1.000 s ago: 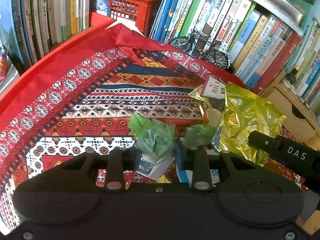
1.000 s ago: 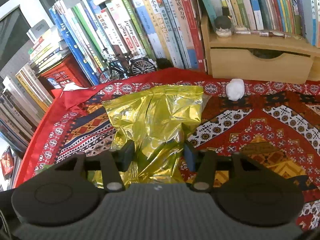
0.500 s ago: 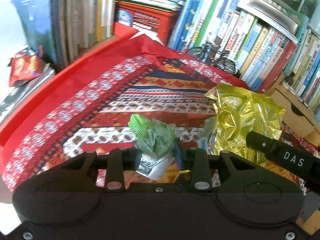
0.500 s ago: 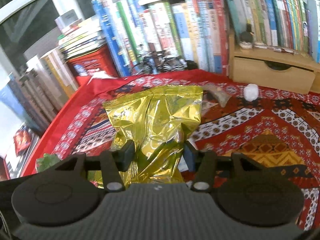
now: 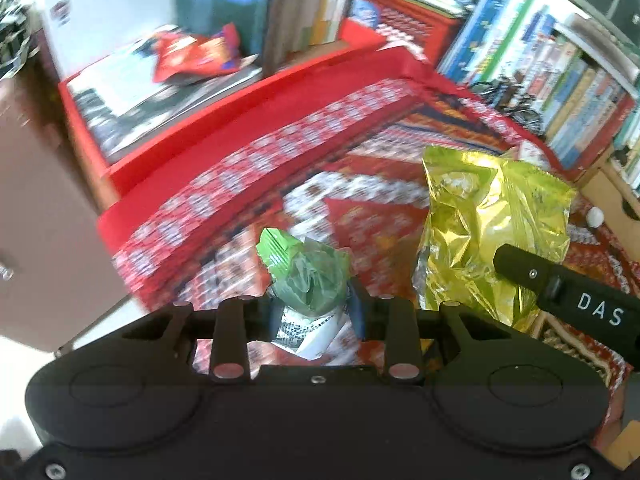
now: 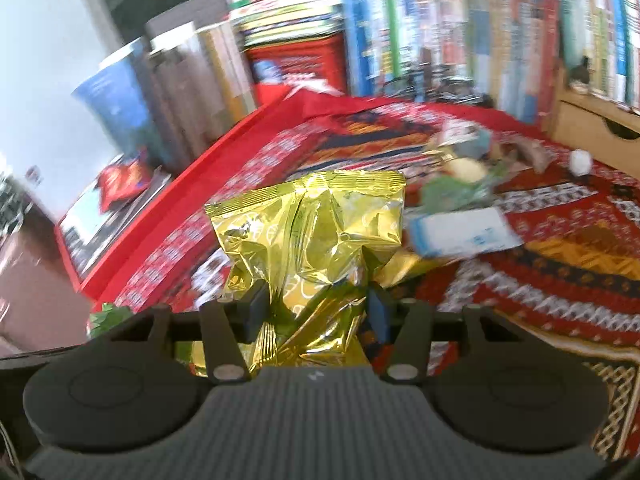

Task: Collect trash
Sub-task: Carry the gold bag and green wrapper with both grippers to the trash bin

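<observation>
My left gripper [image 5: 314, 308] is shut on a crumpled green wrapper [image 5: 308, 276] with a scrap of printed white paper under it, held above the left edge of the patterned red cloth [image 5: 248, 168]. My right gripper [image 6: 316, 312] is shut on a crinkled gold foil bag [image 6: 316, 232], which stands up between the pads. That gold foil bag [image 5: 484, 236] also shows at the right of the left wrist view, with a black finger of the right gripper across it. More trash [image 6: 464, 184] lies in a loose heap on the cloth, with a white and blue packet [image 6: 464, 232] beside it.
Rows of books [image 6: 440, 24] and a red crate [image 6: 296, 60] line the back. A wooden drawer box [image 6: 592, 132] stands at the right. A red snack bag [image 5: 192, 52] lies on magazines left of the table. A small white ball [image 6: 580, 162] rests by the box.
Both grippers have swung left with their loads, away from the trash heap toward the cloth's left edge. The magazines, the red snack bag and the brown surface at the left have come into view.
</observation>
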A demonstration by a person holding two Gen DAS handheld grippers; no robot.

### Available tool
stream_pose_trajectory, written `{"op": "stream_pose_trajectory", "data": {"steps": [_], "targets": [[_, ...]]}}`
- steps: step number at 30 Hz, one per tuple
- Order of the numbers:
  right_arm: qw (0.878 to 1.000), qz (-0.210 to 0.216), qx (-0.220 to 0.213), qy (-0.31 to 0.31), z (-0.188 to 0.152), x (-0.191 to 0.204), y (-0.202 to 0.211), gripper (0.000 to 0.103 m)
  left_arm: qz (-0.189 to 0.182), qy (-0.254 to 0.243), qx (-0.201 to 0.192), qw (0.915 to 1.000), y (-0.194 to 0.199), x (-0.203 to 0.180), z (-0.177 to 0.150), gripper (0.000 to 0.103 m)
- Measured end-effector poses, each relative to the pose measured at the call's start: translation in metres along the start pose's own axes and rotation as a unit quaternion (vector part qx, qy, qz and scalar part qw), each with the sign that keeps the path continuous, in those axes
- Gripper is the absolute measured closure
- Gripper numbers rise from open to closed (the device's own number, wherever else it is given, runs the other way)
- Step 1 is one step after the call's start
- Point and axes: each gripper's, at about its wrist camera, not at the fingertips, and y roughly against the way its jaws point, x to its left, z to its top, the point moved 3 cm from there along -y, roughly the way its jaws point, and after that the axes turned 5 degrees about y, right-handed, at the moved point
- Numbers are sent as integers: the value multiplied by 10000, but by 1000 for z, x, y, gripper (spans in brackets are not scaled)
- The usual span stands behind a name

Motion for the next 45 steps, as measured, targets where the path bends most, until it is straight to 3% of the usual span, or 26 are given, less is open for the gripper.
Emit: {"op": "stream_pose_trajectory", "data": {"steps": [13,22,35,45], "targets": [[9930,521,483,940,-70,122,-3,48,491,715,405,9954,9,142,-69,72],[9842,706,860,1376,-126,171,-11,48,620,1172,820,9878,-6,205,-127,72],[9657,636,1444,2064,-191,194,-40,48,604,1503,1364,9773,-36,236,-184,72],[9407,483,1814,2826,-230,199,-64,48,649,1558,1584,9728,-65,238,-196,72]]}}
